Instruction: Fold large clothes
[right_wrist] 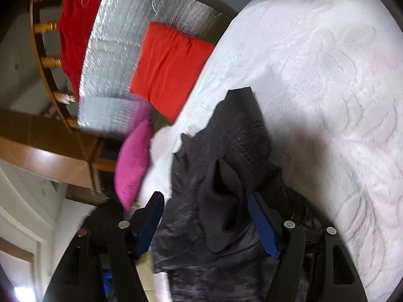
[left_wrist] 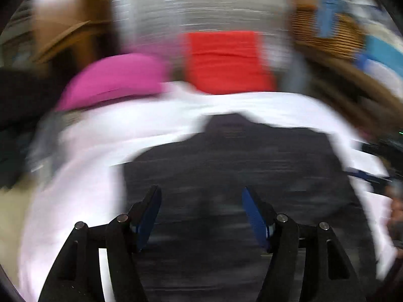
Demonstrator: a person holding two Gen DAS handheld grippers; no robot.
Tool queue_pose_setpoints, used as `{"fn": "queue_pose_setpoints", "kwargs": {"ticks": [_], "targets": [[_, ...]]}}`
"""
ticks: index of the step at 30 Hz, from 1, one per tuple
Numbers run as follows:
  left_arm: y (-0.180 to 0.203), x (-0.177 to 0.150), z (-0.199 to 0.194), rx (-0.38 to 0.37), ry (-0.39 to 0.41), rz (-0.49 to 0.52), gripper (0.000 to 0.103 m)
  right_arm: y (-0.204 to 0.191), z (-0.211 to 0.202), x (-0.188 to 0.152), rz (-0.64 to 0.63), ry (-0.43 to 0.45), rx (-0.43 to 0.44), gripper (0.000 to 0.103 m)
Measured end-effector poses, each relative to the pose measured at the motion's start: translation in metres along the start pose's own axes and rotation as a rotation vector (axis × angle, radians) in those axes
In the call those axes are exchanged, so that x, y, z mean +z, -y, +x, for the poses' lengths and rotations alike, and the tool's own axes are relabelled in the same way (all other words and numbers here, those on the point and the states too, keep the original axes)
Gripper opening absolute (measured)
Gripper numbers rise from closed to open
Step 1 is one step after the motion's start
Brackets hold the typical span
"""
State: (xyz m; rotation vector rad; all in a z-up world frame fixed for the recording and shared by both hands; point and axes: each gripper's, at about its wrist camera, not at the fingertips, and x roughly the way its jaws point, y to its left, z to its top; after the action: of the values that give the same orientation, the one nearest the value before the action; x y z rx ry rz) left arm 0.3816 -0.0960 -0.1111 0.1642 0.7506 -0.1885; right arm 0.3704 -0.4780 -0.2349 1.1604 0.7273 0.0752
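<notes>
left gripper [left_wrist: 201, 216] released, nothing clamped | right gripper [right_wrist: 205, 220] spread, not pinching | dark garment [right_wrist: 226, 176] directly ahead and beneath both, on bed [right_wrist: 327, 75] | advice: grab opposite edges, pull flat before folding

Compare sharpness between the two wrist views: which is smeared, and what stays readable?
Left wrist view: heavy sideways motion smear; the dark garment, pink pillow and red cushion are soft blobs, only the left hand-held gripper stays crisp. Right wrist view: far sharper, bedspread quilting readable, mild blur low down.
</notes>
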Motion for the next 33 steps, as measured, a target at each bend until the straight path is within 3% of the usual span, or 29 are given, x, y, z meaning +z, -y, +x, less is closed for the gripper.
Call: {"fn": "queue_pose_setpoints", "kwargs": {"ticks": [3,7,12,15,16,20,28,31,33], "targets": [[-0.054,-0.012,0.015,0.099,-0.019,-0.167,0.067,0.003,0.017,0.002,-0.022,-0.022,-0.032,0.073],[-0.077,-0.03,0.036,0.103,-0.03,-0.292,0.067,-0.002,0.035,-0.001,-0.086,-0.023,-0.133,0.073],[-0.074,-0.04,0.069,0.086,-0.092,-0.268,0.067,-0.017,0.044,-0.011,-0.209,-0.013,-0.235,0.07],[-0.059,-0.041,0.086,-0.016,-0.158,-0.196,0.067,-0.025,0.043,-0.017,-0.287,0.011,-0.307,0.049],[-0.054,-0.043,0.092,-0.015,-0.18,-0.179,0.067,-0.027,0.043,-0.017,-0.305,0.021,-0.326,0.044],[-0.029,-0.051,0.097,0.045,-0.195,-0.031,0.067,-0.027,0.031,-0.015,-0.31,0.049,-0.287,0.041],[-0.031,-0.057,0.094,-0.007,-0.21,-0.011,0.067,-0.02,0.012,-0.014,-0.252,-0.029,-0.138,0.043],[-0.034,-0.059,0.095,-0.015,-0.211,0.003,0.067,-0.021,0.001,-0.015,-0.227,-0.034,-0.11,0.065],[-0.036,-0.06,0.095,-0.026,-0.214,-0.001,0.067,-0.024,-0.005,-0.018,-0.229,-0.004,-0.061,0.067]]}}
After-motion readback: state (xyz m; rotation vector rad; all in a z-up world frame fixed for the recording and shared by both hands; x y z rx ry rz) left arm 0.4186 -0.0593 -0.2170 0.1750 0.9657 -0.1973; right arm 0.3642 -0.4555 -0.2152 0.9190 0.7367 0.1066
